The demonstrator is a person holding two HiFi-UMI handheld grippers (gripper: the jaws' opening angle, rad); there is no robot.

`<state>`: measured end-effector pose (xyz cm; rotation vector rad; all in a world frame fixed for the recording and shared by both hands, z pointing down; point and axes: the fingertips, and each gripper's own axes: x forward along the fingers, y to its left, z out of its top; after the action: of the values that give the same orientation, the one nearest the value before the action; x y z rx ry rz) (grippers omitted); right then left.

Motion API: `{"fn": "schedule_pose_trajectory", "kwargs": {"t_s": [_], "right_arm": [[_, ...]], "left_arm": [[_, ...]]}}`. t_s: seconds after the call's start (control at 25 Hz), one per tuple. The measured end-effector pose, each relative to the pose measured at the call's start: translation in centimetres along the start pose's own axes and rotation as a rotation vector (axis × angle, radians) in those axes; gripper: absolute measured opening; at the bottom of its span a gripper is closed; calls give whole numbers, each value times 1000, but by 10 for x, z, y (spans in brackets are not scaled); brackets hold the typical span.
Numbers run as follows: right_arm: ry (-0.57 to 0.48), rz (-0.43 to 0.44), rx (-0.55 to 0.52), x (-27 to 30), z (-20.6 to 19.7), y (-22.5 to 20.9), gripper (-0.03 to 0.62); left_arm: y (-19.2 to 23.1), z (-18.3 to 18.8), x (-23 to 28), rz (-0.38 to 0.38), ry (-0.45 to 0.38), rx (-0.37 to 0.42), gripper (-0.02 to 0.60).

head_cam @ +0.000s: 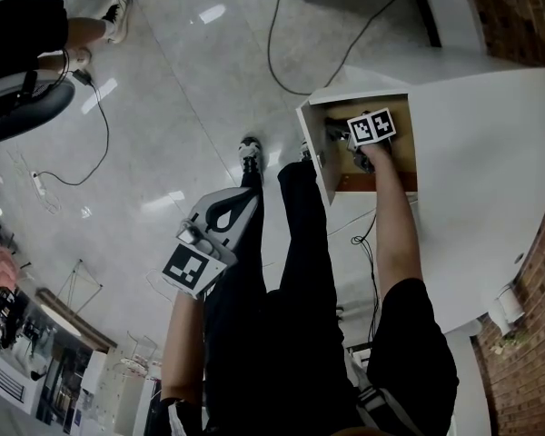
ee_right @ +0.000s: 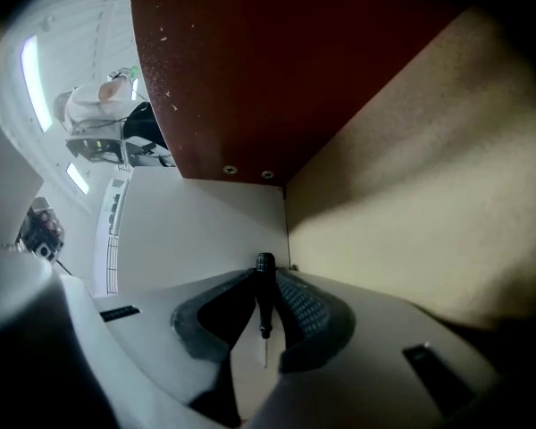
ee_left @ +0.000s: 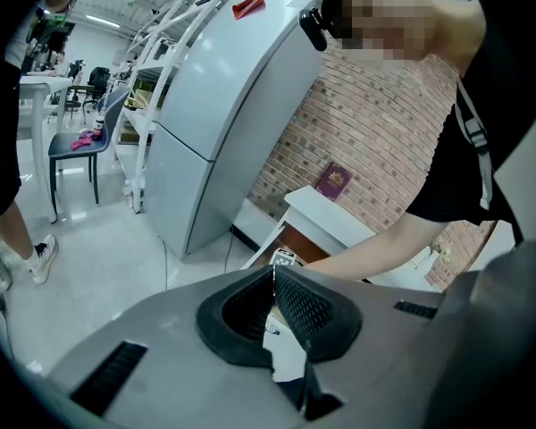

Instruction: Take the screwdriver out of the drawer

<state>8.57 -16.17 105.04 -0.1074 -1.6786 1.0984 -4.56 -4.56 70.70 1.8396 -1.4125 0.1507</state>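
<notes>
A small black screwdriver [ee_right: 264,298] stands between the pads of my right gripper [ee_right: 266,271], which is shut on its handle; the thin shaft points back toward the camera. That gripper [head_cam: 361,157] reaches down into the open drawer [head_cam: 313,148], with its marker cube above it. The drawer's white inner wall [ee_right: 205,231] and a brown board [ee_right: 295,61] fill the right gripper view. My left gripper [head_cam: 236,205] hangs beside the person's left leg, away from the drawer. Its jaws [ee_left: 273,271] are shut, with nothing held.
The drawer belongs to a white cabinet [head_cam: 490,171] against a brick wall [head_cam: 527,16]. A black cable [head_cam: 282,53] runs over the glossy floor. Another person's legs [head_cam: 82,34] and a chair [head_cam: 18,107] are at the far left. A grey fridge [ee_left: 223,105] stands behind.
</notes>
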Motion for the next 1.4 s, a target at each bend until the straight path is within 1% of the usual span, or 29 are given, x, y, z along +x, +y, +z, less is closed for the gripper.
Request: {"fn": "schedule_pose_trajectory", "kwargs": {"t_s": [0.08,0.24,0.44,0.64,0.76,0.84,0.92,1.08,1.24,1.4], "right_arm": [[-22,8,13,-1,0,0,121],[-104,8,-5,-5,-2,7,121],[-197,-88,-125,-10,-6,25,120],[-305,-182,-158,-35,0,42,120],[-383,-237,-182,-57,5,56,120],[-423,-263,-194,-69,7,67,120],[-452,-281,-196,-81,7,77,120],[-502,-298,-189,-106,-3,103,120],[-550,-314,-187,-137,-19,135,120],[-595,-330,-184,-160,-36,164,120]], "left_arm": [[-1,1,1,-3,0,1,18],[-4,5,3,-11,-4,11,18],[-9,20,-3,-25,-14,32,18],[-16,36,-9,-51,-26,65,18],[-26,44,-14,-78,-22,100,18],[-32,48,-18,-103,-15,133,18],[-35,52,-23,-121,-16,147,18],[-46,63,-33,-154,-21,167,18],[-66,78,-45,-215,-48,167,18],[-76,88,-57,-260,-51,207,18]]}}
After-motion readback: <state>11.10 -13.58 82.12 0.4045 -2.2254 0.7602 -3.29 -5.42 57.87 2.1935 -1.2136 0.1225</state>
